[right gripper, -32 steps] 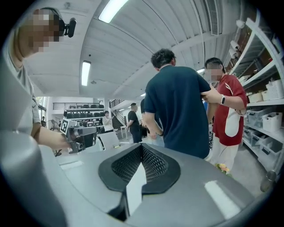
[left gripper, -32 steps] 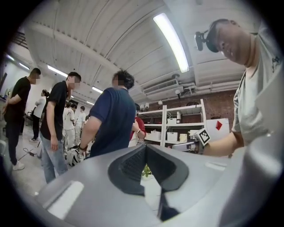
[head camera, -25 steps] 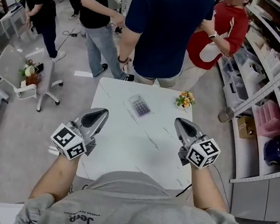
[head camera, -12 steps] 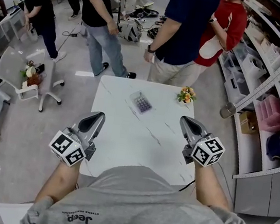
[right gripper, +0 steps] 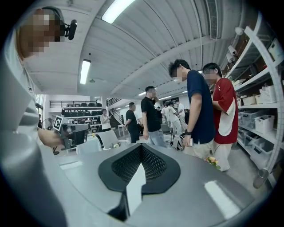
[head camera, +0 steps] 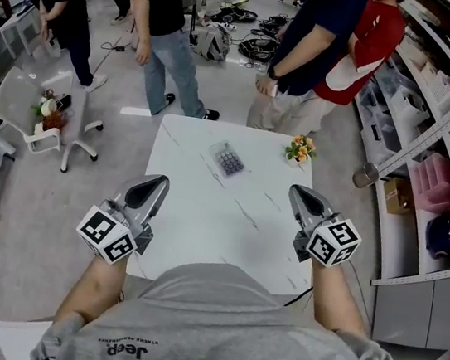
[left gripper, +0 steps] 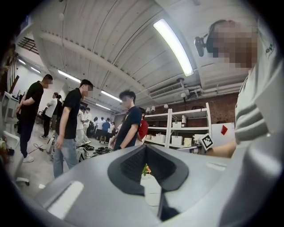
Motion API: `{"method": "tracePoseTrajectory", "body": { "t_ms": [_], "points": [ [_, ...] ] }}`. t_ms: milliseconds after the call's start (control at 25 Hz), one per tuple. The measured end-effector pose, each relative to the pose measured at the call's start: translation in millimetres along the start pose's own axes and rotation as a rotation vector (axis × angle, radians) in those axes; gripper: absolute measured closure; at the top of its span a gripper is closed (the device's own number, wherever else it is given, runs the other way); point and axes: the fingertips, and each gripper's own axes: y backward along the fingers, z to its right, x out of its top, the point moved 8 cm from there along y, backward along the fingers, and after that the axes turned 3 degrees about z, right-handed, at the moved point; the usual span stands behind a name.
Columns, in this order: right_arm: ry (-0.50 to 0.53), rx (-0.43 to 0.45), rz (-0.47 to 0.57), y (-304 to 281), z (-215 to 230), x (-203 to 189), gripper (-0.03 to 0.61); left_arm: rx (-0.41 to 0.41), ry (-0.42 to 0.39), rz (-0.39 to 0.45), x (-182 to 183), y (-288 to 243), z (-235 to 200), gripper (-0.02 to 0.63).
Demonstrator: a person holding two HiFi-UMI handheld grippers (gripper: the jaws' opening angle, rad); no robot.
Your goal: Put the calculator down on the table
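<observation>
A grey calculator (head camera: 229, 161) lies flat on the white table (head camera: 201, 230), on its far half, and nothing touches it. My left gripper (head camera: 156, 183) hovers over the table's near left edge, shut and empty. Over the near right side, my right gripper (head camera: 297, 192) is also shut and empty. Both point away from me, well short of the calculator. In the left gripper view the jaws (left gripper: 144, 148) meet at the tips. The right gripper view shows its jaws (right gripper: 141, 146) together too, with nothing between them. Neither gripper view shows the calculator.
A small pot of flowers (head camera: 299, 151) stands at the table's far right corner. Several people (head camera: 311, 54) stand just beyond the far edge. Shelving (head camera: 445, 166) with boxes runs along the right, and a white chair (head camera: 66, 122) stands at the left.
The person in dark blue has stepped back from the table's far edge towards the right. My left gripper has shifted slightly. The calculator has stayed where it was.
</observation>
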Motion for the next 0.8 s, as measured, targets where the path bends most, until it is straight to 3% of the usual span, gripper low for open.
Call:
{"method": "tracePoseTrajectory", "body": {
  "t_ms": [800],
  "points": [
    [0.017, 0.015, -0.013, -1.6, 1.6, 1.6, 0.575, -0.009, 0.015, -0.013, -4.2, -2.9, -0.1, 0.552]
  ]
}}
